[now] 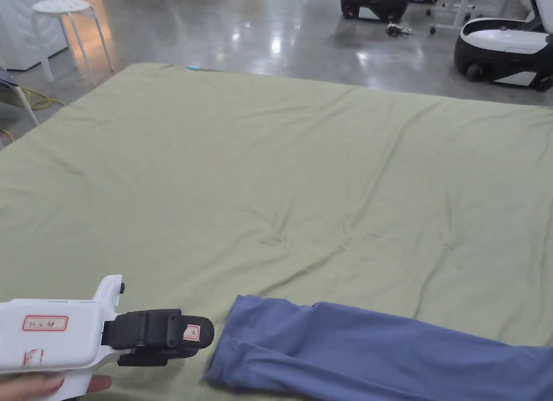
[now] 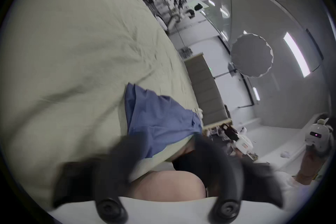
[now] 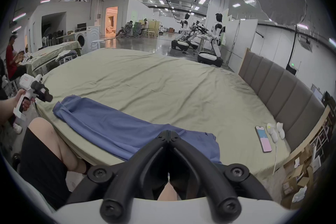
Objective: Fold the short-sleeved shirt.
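Shirt (image 1: 389, 353): blue, lying along bed (image 1: 302, 169) near edge, six o'clock
Left gripper (image 1: 202, 332): empty; I cannot tell its gap
Right gripper (image 3: 169, 134): closed, empty
Advice: I'd pinch both ends, lift evenly

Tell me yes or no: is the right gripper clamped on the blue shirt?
No. In the right gripper view the right gripper is shut on nothing, raised in front of the blue shirt, which lies flat on the bed.

Plain blue shirt (image 1: 378, 348), pale olive-green sheet (image 1: 281, 175), white left claw (image 1: 202, 334) with black jaws, grey headboard (image 3: 283, 86)
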